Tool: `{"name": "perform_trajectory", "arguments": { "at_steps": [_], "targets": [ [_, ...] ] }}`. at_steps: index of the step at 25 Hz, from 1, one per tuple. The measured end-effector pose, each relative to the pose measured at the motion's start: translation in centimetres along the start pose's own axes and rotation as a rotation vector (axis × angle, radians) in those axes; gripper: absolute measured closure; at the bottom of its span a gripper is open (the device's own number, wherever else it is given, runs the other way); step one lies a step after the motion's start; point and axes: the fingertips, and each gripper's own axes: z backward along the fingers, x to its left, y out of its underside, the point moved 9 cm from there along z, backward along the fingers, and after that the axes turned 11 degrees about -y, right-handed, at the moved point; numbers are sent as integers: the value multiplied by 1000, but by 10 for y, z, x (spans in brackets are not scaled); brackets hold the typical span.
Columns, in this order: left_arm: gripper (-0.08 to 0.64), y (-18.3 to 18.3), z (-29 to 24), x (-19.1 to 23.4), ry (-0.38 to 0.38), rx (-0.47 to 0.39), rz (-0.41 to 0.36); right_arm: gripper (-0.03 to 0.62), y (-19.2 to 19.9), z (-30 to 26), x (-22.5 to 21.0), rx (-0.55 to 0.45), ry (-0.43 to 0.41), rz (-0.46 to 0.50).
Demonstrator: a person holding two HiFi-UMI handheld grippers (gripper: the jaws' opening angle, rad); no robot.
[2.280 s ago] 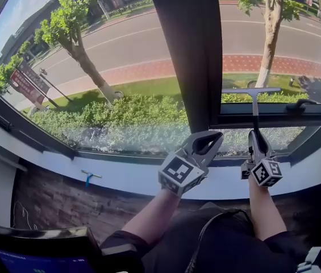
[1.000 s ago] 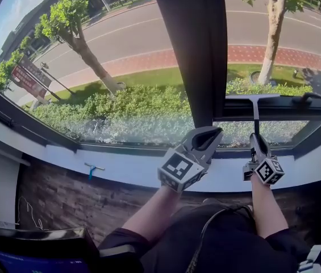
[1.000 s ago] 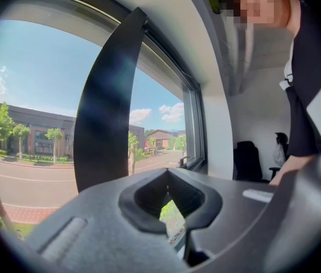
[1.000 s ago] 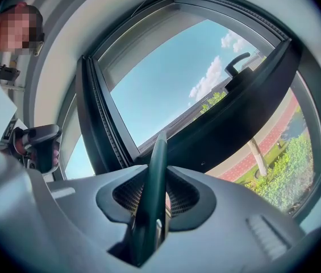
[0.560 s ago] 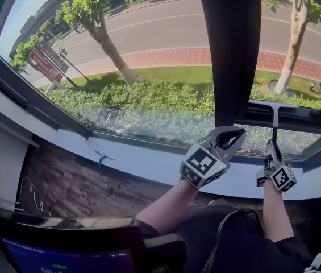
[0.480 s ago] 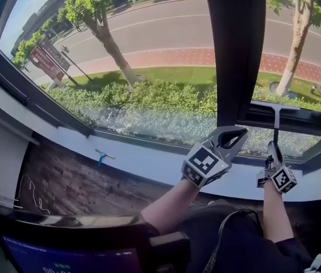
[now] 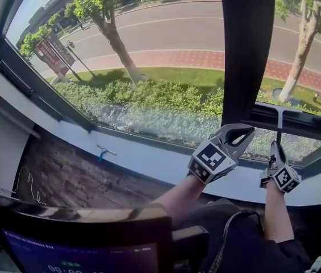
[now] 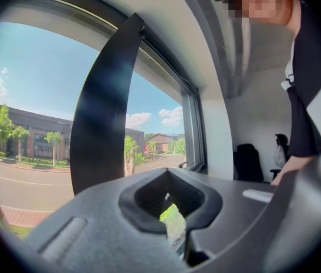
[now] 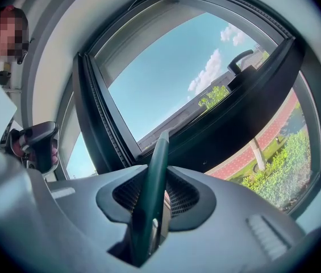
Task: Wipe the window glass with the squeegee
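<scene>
The squeegee (image 7: 278, 127) stands upright at the right-hand pane of the window glass (image 7: 149, 50). Its T-shaped blade sits level by the dark horizontal frame bar (image 7: 305, 124), though from the head view it is hard to say whether the rubber actually touches the glass. Its dark green handle (image 9: 151, 192) runs down into the right gripper (image 7: 276, 148), whose fingers are pinched firmly on it from both sides. The handle sticks out past the jaw tips toward the window. Just to the left, the left gripper (image 7: 240, 132) hangs in front of the thick dark mullion (image 7: 248, 44). Its fingers are pressed together on nothing, with only a thin slit of greenery showing between them in the left gripper view. Both grippers sit above the white window sill (image 7: 143, 158). Well off to the left on that sill lies a small blue-handled tool (image 7: 104, 151).
</scene>
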Motion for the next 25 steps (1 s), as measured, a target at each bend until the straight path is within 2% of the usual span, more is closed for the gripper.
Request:
{"name": "perform_trajectory", "arguments": {
  "at_steps": [6, 10, 17, 25],
  "targets": [
    [557, 3, -1, -4, 21, -16, 40, 492, -19, 15, 15, 24, -28, 80],
    [557, 8, -9, -25, 52, -19, 64, 492, -49, 48, 24, -23, -62, 120],
    [557, 6, -28, -93, 103, -36, 99, 492, -129, 121, 49, -115, -167, 183],
    [557, -10, -45, -170, 180, -82, 101, 492, -198, 229, 71, -162, -196, 338]
  ]
}}
